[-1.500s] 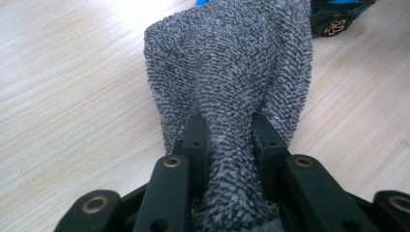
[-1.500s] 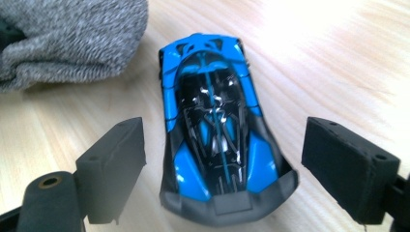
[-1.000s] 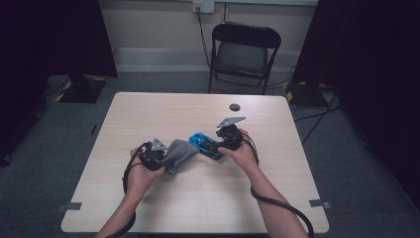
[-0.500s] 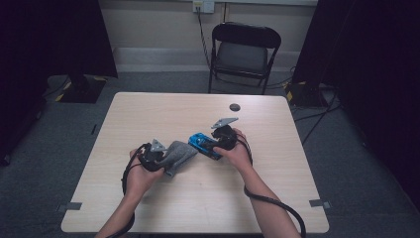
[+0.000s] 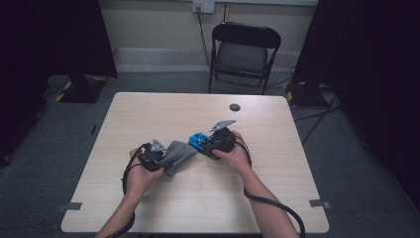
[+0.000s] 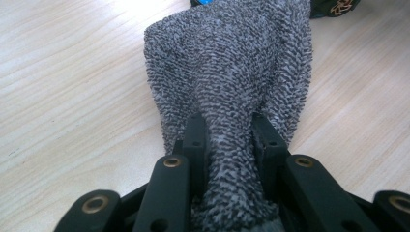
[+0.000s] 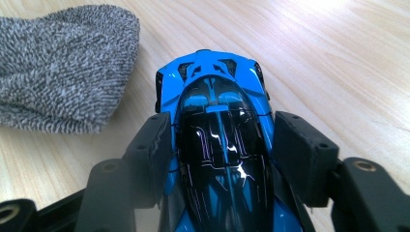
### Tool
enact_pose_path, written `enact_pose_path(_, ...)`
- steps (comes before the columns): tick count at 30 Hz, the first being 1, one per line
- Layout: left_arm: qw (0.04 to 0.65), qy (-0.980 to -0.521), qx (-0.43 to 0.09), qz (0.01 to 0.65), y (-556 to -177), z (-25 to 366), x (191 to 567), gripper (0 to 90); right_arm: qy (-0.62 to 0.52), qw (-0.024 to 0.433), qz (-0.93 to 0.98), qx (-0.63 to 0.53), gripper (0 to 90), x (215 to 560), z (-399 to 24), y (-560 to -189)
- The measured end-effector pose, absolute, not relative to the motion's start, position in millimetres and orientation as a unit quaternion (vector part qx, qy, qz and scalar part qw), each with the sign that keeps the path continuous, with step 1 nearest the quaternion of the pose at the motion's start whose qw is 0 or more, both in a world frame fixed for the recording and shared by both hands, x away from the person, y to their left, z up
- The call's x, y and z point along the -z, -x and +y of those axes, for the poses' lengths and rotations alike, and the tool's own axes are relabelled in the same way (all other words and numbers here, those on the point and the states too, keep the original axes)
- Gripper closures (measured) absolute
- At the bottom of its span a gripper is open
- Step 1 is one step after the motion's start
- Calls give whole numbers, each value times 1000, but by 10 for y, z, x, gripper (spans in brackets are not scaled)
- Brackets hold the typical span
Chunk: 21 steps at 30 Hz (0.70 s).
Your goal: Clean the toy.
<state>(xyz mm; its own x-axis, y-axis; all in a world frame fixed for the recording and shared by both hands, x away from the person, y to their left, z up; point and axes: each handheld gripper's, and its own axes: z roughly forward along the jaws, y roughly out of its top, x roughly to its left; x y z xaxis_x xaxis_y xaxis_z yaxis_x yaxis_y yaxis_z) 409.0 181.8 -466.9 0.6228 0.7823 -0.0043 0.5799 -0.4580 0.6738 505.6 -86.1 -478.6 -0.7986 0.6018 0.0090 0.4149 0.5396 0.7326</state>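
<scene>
A grey knitted sock [image 5: 179,152] lies on the wooden table [image 5: 277,188], left of centre. My left gripper [image 5: 165,158] is shut on one end of it; in the left gripper view the fabric [image 6: 232,72] bunches between the black jaws of that gripper [image 6: 229,126]. A blue toy car [image 5: 198,140] with a black roof sits just right of the sock. My right gripper [image 5: 207,144] has just been closing with the car between its jaws. In the right gripper view both pads press the car's [image 7: 212,82] sides, and the sock's end [image 7: 58,72] lies beyond at upper left.
A small dark round object [image 5: 234,107] rests on the table near its far edge. A black folding chair [image 5: 245,54] stands behind the table. Bare tabletop stretches along the near side and at the far left.
The right gripper and the blue car have shifted slightly left, closer to the sock. The left gripper and the sock have stayed put.
</scene>
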Motion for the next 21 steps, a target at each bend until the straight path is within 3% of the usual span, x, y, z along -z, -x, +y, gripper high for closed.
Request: enact_pose_path(21, 290, -831, -166, 444, -4234, 1796, 4730, 721, -297, 124, 867, -381, 411, 4788, -881, -5033)
